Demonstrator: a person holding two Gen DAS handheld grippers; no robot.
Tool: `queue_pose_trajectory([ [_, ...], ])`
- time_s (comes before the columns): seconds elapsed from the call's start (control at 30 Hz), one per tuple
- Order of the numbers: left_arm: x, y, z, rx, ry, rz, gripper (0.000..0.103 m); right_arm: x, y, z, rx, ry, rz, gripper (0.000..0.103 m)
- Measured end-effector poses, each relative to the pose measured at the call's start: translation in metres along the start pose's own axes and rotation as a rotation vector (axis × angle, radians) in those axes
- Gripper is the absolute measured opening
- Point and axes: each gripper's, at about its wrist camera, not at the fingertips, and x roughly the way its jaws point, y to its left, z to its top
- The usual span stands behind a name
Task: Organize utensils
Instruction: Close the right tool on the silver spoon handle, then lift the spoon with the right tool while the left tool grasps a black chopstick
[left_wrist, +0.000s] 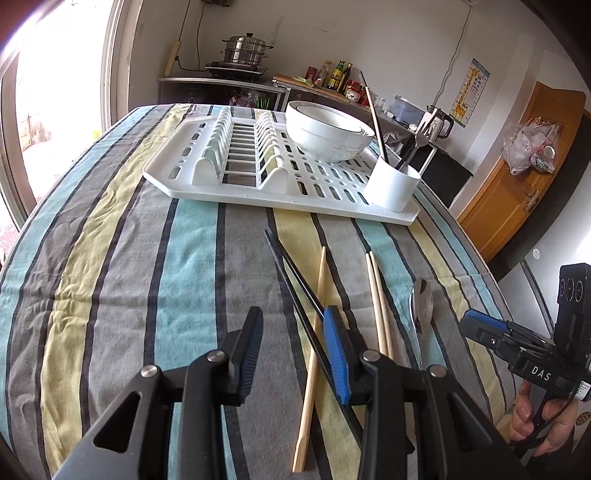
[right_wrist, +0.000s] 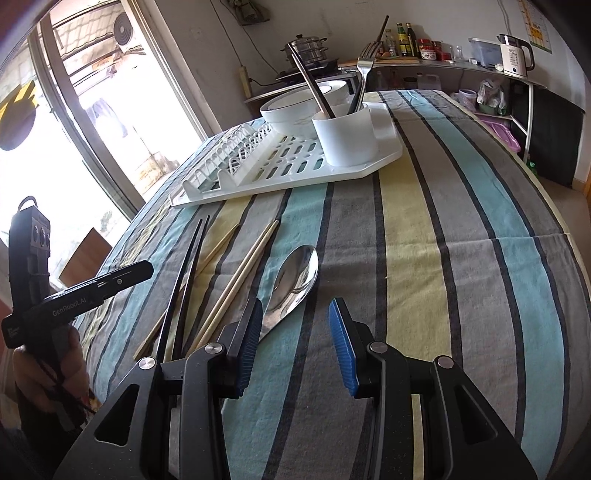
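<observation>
On the striped cloth lie a pair of black chopsticks (left_wrist: 291, 269) (right_wrist: 184, 273), a single wooden chopstick (left_wrist: 318, 295) (right_wrist: 218, 247), a wooden pair (left_wrist: 378, 295) (right_wrist: 243, 266) and a metal spoon (left_wrist: 423, 299) (right_wrist: 295, 277). My left gripper (left_wrist: 293, 314) (right_wrist: 140, 269) is open above the cloth; the black chopsticks pass under its right finger and nothing is between the jaws. My right gripper (right_wrist: 295, 306) (left_wrist: 476, 328) is open too, with the spoon's bowl just ahead of its left finger. Farther back, a white utensil cup (left_wrist: 393, 188) (right_wrist: 347, 136) holds a fork and other utensils.
The cup stands on a corner of a white dish rack (left_wrist: 184, 173) (right_wrist: 384, 155), with stacked white bowls (left_wrist: 328, 129) (right_wrist: 291, 110) behind it. The table's right edge (left_wrist: 476, 258) drops off toward a wooden door. A counter with bottles, a kettle and a pot runs along the back wall.
</observation>
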Motion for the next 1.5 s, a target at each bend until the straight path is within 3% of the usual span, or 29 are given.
queue_pose_trajectory([
  [0.5, 0.046, 0.010, 0.026, -0.050, 0.089, 0.050, 0.036, 0.044, -0.017, 0.028, -0.024, 0.090, 0.057, 0.039],
  [0.87, 0.055, 0.001, 0.030, -0.001, 0.098, 0.141, 0.021, 0.053, -0.013, 0.036, -0.091, 0.108, 0.102, 0.038],
  [1.2, 0.058, 0.000, 0.033, 0.019, 0.101, 0.160, 0.008, 0.059, -0.012, 0.038, -0.129, 0.130, 0.119, 0.011],
  [1.5, 0.054, 0.002, 0.032, -0.003, 0.105, 0.110, 0.005, 0.050, -0.010, 0.039, -0.134, 0.111, 0.135, 0.006],
])
